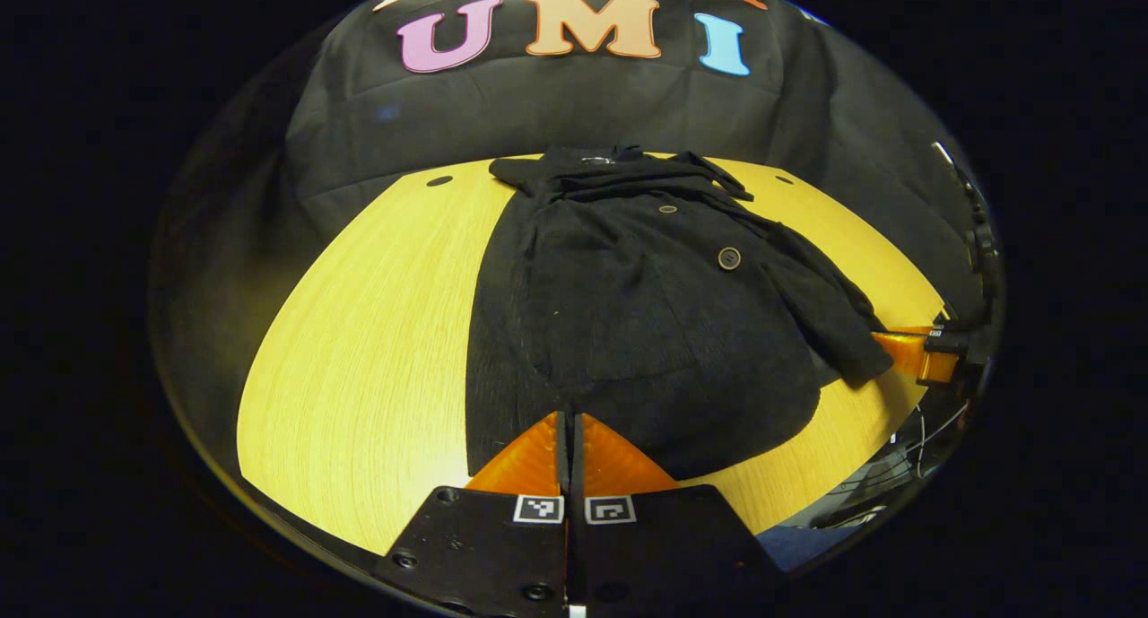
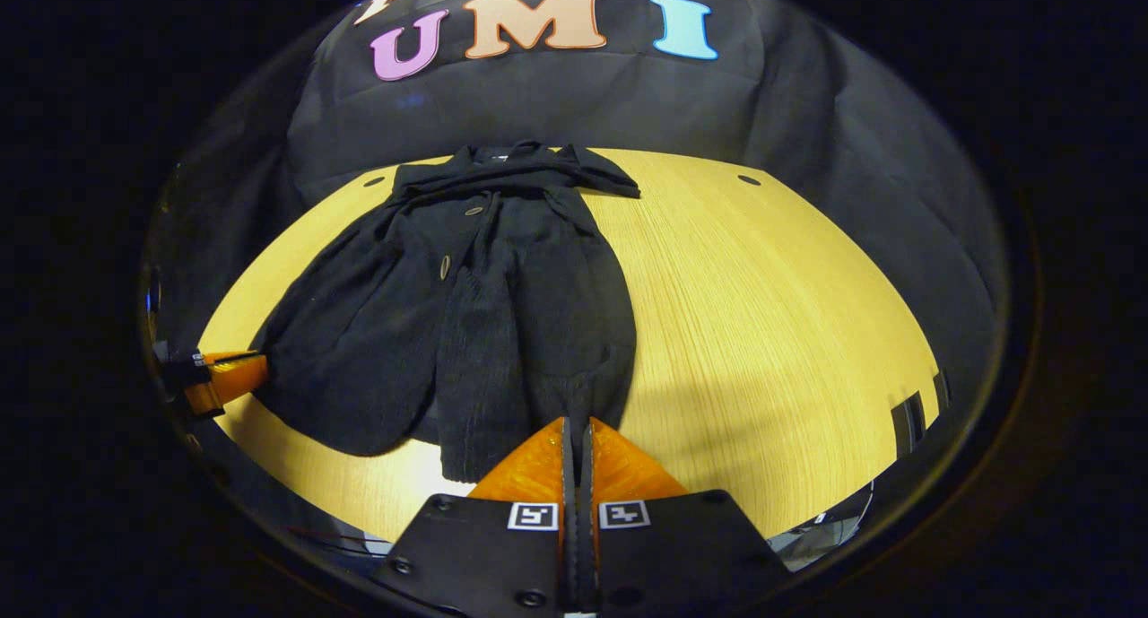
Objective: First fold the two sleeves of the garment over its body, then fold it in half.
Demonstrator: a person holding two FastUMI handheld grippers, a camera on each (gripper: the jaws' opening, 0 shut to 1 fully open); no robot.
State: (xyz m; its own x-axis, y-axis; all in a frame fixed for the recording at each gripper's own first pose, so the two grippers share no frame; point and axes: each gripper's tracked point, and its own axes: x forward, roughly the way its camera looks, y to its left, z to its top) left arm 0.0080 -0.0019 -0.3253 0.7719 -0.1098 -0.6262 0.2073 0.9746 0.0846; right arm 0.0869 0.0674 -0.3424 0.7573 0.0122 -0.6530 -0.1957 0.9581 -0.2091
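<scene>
Black garment [image 1: 646, 331] on wooden table [image 1: 359, 349], left tongs [image 1: 570, 421] & right tongs [image 2: 578, 425] both clenched at hem, grip on cloth unclear.

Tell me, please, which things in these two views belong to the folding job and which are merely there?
Belonging to the job:
- the dark garment lying on the table, sleeves already over its body
- the left gripper, at the garment's near hem
- the right gripper, also at the near hem

Merely there:
- the wooden table
- the black cloth wall behind it
</scene>
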